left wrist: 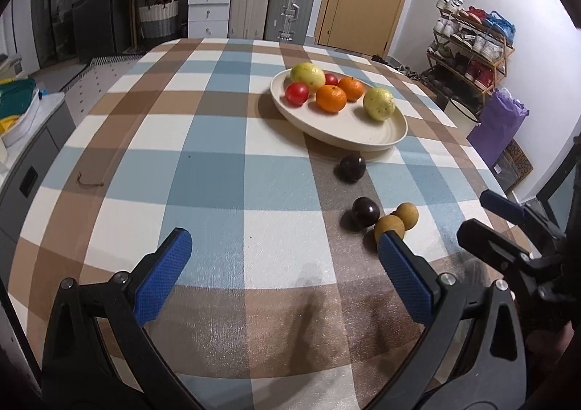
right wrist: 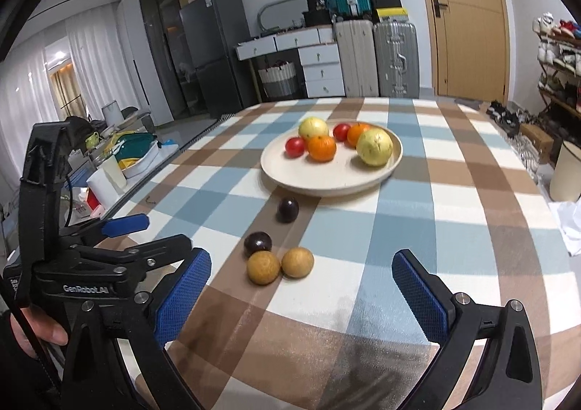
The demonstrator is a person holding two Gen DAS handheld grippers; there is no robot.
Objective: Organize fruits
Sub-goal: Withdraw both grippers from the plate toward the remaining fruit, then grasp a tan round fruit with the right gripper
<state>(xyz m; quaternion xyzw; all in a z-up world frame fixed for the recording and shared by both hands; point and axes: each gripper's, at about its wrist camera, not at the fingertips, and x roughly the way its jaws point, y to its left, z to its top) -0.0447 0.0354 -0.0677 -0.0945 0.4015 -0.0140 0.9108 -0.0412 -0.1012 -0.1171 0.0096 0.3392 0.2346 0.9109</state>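
1. A cream plate (right wrist: 328,181) is sitting on the checked tablecloth (right wrist: 454,214), and everything below is placed relative to this plate.
2. Six fruits are lying on the plate: two yellow-green guavas (right wrist: 374,147), two oranges (right wrist: 321,148) and two red tomatoes (right wrist: 295,147). One guava is resting near the plate's right rim, the other at its far side; the oranges and tomatoes are clustering between them.
3. Four fruits are lying off the plate, on the camera side of it. One dark plum (right wrist: 288,209) is sitting just beside the plate's near rim.
4. A second dark plum (right wrist: 258,243) is lying farther from the plate, along the same brown stripe.
5. Two tan round fruits (right wrist: 264,267) are sitting farthest from the plate, touching or nearly touching each other, with the second plum right against them.
6. The right gripper (right wrist: 301,286) is hovering over the cloth on the near side of the plate, its blue-padded fingers (right wrist: 183,295) spread wide and holding nothing; the tan fruits are lying just ahead of the gap.
7. The left gripper (left wrist: 283,265) is hovering likewise, spread wide and empty, with the plate ahead and to its right. Its right finger is partly covering one tan fruit in the left wrist view.
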